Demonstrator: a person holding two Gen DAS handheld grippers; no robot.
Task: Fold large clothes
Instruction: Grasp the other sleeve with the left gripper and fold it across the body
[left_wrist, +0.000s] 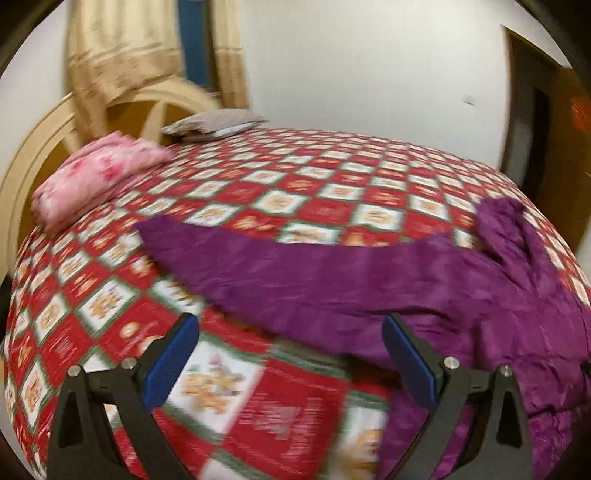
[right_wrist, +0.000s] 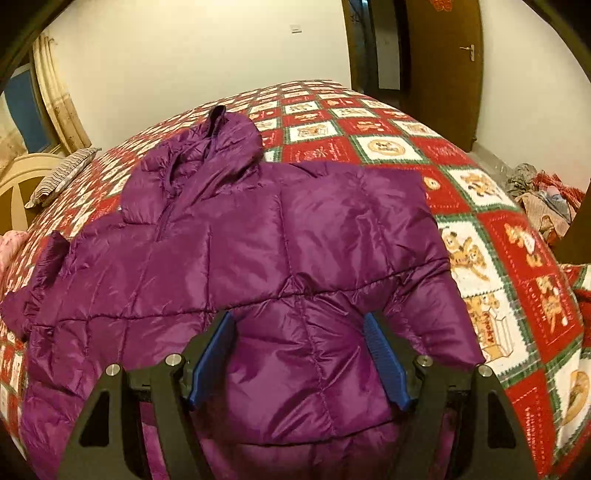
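A purple hooded puffer jacket (right_wrist: 258, 251) lies spread on the bed, hood (right_wrist: 225, 136) toward the far side. Its right sleeve is folded across the chest. In the left wrist view the jacket (left_wrist: 332, 273) stretches across the bed with its left sleeve pointing left. My left gripper (left_wrist: 291, 332) is open and empty, above the bedspread just in front of that sleeve. My right gripper (right_wrist: 299, 328) is open and empty, hovering over the jacket's lower body.
The bed has a red, white and green checked bedspread (right_wrist: 491, 229). A pink folded cloth (left_wrist: 96, 173) and a grey pillow (left_wrist: 214, 123) lie by the cream headboard (left_wrist: 40, 147). A wooden door (right_wrist: 443, 62) and a clothes heap (right_wrist: 543, 195) are at the right.
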